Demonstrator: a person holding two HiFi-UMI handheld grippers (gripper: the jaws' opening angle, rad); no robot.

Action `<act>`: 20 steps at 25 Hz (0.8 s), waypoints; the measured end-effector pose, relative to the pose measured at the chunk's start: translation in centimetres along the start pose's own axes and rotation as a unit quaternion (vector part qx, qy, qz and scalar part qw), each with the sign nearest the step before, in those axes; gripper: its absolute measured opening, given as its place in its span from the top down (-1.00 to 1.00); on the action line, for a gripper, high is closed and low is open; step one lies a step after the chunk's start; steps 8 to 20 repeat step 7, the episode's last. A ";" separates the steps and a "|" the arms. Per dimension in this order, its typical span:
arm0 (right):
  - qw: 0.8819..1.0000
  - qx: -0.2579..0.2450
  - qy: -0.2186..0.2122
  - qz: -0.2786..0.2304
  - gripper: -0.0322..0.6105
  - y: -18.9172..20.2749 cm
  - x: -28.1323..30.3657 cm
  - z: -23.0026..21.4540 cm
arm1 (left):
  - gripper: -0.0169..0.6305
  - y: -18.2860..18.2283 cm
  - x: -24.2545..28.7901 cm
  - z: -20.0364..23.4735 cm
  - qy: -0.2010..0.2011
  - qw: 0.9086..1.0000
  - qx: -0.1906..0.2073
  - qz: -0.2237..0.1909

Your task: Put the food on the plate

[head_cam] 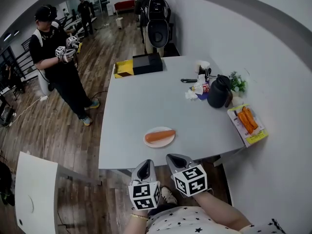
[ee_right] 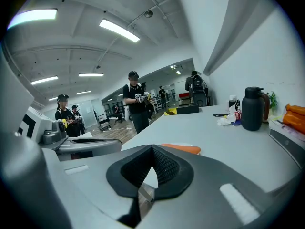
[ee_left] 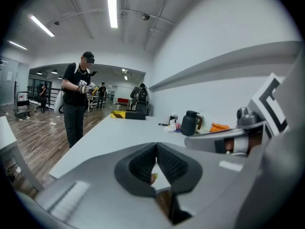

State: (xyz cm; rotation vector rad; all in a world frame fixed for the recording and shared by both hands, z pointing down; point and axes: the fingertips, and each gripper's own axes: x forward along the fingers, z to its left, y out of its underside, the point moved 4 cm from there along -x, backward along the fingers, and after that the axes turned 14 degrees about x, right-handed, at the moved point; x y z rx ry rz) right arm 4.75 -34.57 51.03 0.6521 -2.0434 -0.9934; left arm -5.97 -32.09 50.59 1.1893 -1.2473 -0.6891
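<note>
A long orange piece of food (head_cam: 160,136) lies on a small white plate (head_cam: 159,145) near the front edge of the grey table (head_cam: 146,101). In the right gripper view, the same food (ee_right: 181,149) shows just beyond the jaws. Two more orange pieces (head_cam: 246,119) lie on a tray (head_cam: 257,136) at the table's right edge. My left gripper (head_cam: 144,171) and right gripper (head_cam: 177,162) hang side by side just off the front edge, below the plate. Both are shut with nothing between their pads (ee_left: 156,145) (ee_right: 152,148).
At the back right of the table stand a black jug (head_cam: 219,91), a small plant (head_cam: 237,83) and some small clutter (head_cam: 199,87). A black box (head_cam: 147,63) and a yellow object (head_cam: 124,68) sit at the far end. People stand on the wooden floor (head_cam: 53,126) to the left, and a white wall runs along the right.
</note>
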 end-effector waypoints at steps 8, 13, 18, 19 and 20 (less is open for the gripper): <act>1.000 0.012 -0.010 -0.005 0.91 -0.1 0.2 -0.3 | 0.92 -0.3 0.3 -0.2 0.001 1.000 0.005 -0.002; 1.000 0.012 -0.010 -0.005 0.91 -0.1 0.2 -0.3 | 0.92 -0.3 0.3 -0.2 0.001 1.000 0.005 -0.002; 1.000 0.012 -0.010 -0.005 0.91 -0.1 0.2 -0.3 | 0.92 -0.3 0.3 -0.2 0.001 1.000 0.005 -0.002; 1.000 0.012 -0.010 -0.005 0.91 -0.1 0.2 -0.3 | 0.92 -0.3 0.3 -0.2 0.001 1.000 0.005 -0.002; 1.000 0.012 -0.010 -0.005 0.91 -0.1 0.2 -0.3 | 0.92 -0.3 0.3 -0.2 0.001 1.000 0.005 -0.002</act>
